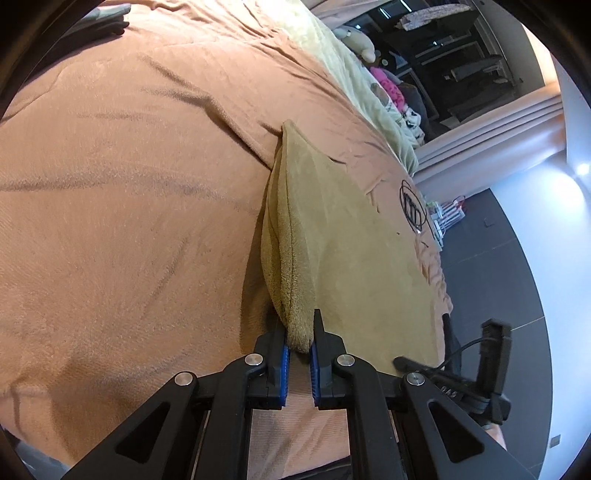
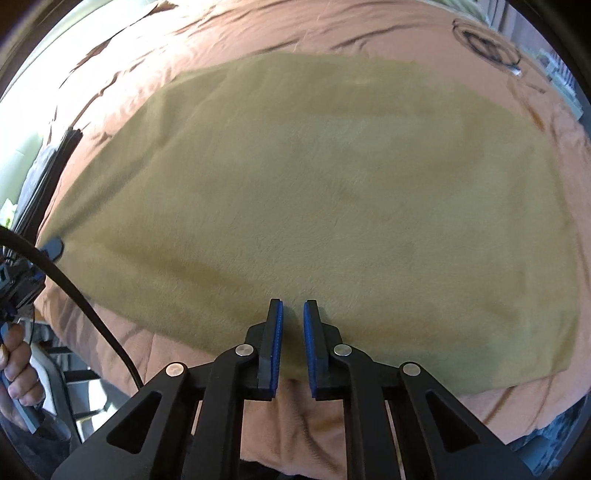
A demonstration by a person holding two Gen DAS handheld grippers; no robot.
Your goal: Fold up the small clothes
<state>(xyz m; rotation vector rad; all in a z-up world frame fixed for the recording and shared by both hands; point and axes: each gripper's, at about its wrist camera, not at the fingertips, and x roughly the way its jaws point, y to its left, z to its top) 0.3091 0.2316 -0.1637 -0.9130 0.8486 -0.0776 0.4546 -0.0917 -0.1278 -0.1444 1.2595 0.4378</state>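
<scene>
An olive-tan fleece cloth (image 2: 314, 184) lies spread flat on an orange blanket (image 2: 295, 33). In the left wrist view my left gripper (image 1: 298, 325) is shut on a corner of the cloth (image 1: 351, 240), and that edge stands up off the blanket as a folded ridge. My right gripper (image 2: 293, 306) points steeply down at the cloth's near edge, its blue pads close together with the edge pinched between them. The left gripper (image 2: 53, 249) also shows at the cloth's left corner, held by a hand (image 2: 16, 365). The right gripper (image 1: 493, 350) shows at the lower right.
The orange blanket (image 1: 129, 184) covers a bed and carries a dark round logo (image 1: 412, 210). A pale green cover (image 1: 332, 48) and soft toys (image 1: 388, 81) lie at the far side. Folded grey clothes (image 1: 110, 16) sit far left. Dark floor (image 1: 498, 266) lies beyond the bed's edge.
</scene>
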